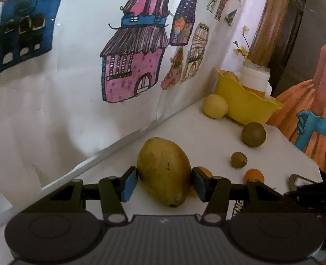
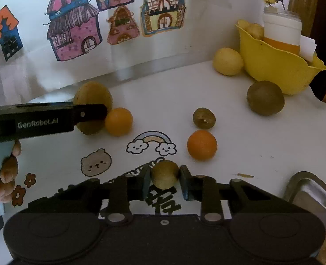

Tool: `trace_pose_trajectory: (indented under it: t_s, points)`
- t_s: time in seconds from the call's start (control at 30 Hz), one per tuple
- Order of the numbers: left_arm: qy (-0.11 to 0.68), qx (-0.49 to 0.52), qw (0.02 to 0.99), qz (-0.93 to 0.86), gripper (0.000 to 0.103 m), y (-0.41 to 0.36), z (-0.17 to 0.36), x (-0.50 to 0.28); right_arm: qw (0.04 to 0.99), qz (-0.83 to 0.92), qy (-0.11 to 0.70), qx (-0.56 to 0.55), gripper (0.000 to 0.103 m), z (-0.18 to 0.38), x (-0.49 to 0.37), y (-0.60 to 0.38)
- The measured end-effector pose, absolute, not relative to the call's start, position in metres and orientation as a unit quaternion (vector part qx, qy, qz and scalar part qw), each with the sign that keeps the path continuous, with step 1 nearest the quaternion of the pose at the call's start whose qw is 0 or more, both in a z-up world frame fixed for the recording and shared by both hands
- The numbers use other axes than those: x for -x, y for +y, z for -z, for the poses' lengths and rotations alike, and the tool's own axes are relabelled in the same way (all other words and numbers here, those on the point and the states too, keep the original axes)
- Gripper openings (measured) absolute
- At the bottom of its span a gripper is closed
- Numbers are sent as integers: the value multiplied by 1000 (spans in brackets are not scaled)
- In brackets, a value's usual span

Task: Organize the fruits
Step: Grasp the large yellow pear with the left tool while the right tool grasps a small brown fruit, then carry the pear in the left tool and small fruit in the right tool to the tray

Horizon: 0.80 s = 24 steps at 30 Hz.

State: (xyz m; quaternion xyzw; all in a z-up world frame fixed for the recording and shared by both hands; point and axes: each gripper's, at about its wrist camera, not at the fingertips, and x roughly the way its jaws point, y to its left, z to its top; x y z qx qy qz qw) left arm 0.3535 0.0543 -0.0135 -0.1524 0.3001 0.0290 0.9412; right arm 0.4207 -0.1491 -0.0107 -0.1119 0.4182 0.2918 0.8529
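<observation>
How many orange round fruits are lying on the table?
2. One orange fruit lies beside the mango held in the left gripper. The other orange fruit lies near the rainbow drawing. More may be hidden inside the yellow bowl.

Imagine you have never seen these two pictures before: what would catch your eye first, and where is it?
The bright house drawings on the white wall behind the table stand out first. Next, each gripper is closed on a fruit: the left gripper on a large mango near the wall, the right gripper on a small green fruit at the table's near edge. A yellow bowl sits in the far right corner.
</observation>
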Motion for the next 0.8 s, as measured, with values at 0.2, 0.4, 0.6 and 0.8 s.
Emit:
trace_pose_trajectory:
  t_s: [0.2, 0.4, 0.6, 0.8]
  points:
    - [304, 141, 942, -14, 58, 52, 11, -336, 847, -302, 422, 113, 30, 8, -412, -150]
    - [307, 133, 942, 14, 58, 48, 10, -311, 846, -315, 417, 107, 30, -1, -394, -155]
    - [309, 132, 941, 37, 58, 45, 10, -291, 846, -321, 412, 106, 30, -6, -369, -164]
    - [314, 115, 941, 59, 58, 37, 8, -271, 847, -324, 407, 107, 30, -10, -344, -174]
